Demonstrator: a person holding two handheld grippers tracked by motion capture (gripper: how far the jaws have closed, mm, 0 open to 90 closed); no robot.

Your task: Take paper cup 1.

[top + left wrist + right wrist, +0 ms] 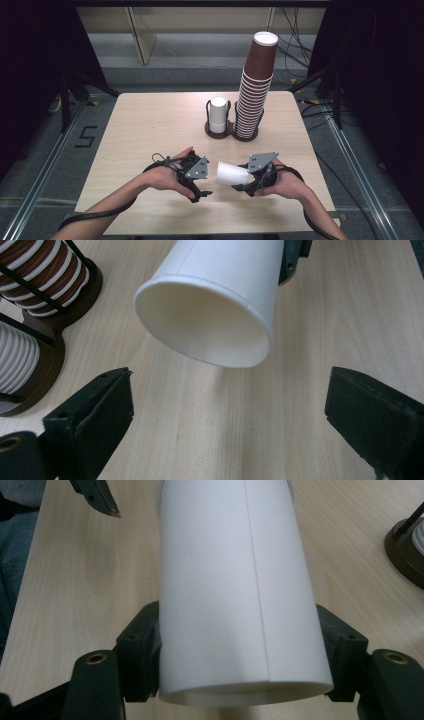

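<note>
A white paper cup point(232, 174) lies level just above the table, and my right gripper point(246, 176) is shut on it near its base. In the right gripper view the cup point(235, 590) runs away from the camera, with both pads point(142, 640) pressed on its sides. Its open mouth point(215, 305) faces my left gripper point(227, 390), whose jaws stand wide apart, short of the rim and holding nothing. In the high view the left gripper point(205, 176) sits just left of the cup, at the near middle of the table.
At the back middle of the wooden table point(150, 130) a dark two-post holder point(231, 133) carries a short stack of white cups point(218, 115) and a tall leaning stack of brown cups point(256, 90). That holder point(50, 340) lies at the left gripper view's left edge.
</note>
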